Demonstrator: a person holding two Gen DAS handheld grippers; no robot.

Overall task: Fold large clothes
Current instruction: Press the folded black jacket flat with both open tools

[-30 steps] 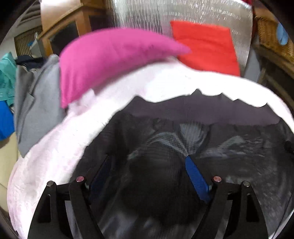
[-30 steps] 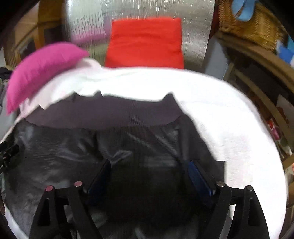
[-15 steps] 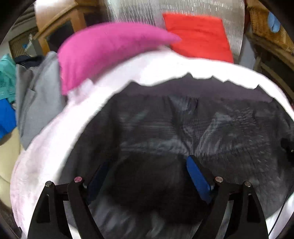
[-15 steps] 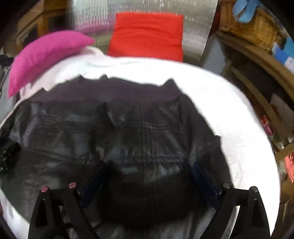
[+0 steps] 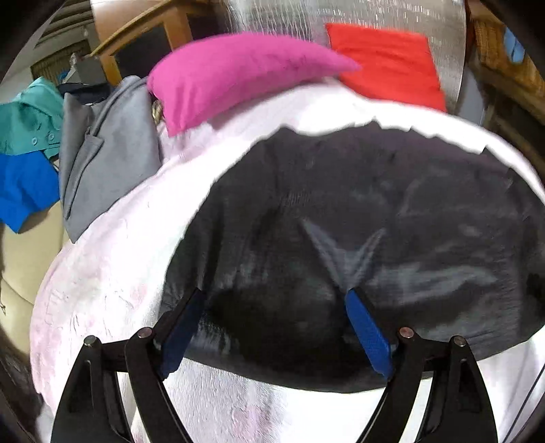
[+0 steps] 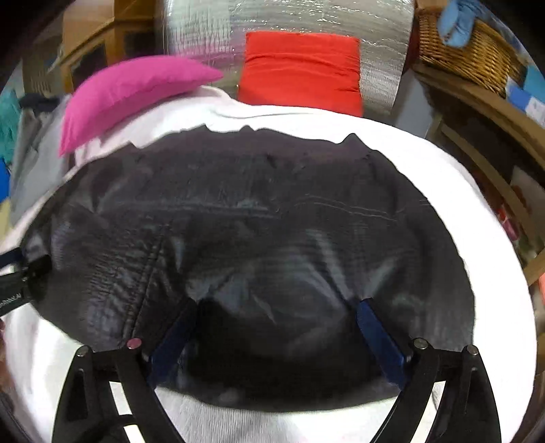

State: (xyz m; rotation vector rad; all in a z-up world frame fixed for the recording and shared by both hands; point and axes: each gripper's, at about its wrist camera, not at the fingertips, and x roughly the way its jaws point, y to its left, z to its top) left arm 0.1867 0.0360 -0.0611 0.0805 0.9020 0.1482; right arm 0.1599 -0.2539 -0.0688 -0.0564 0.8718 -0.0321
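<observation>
A large black shiny garment lies folded and spread on a white bed cover; it also fills the right wrist view. My left gripper is open, its blue-padded fingers wide apart just above the garment's near edge, holding nothing. My right gripper is open too, fingers spread over the garment's near edge, empty. The left gripper's black body shows at the left edge of the right wrist view.
A pink pillow and a red pillow lie at the bed's head against a silver foil panel. Grey, teal and blue clothes pile at the left. A wicker basket on wooden shelving stands at the right.
Both grippers have pulled back toward the near side; the garment's near edge and white cover below it now show. The garment lies flatter. Both grippers stay open.
</observation>
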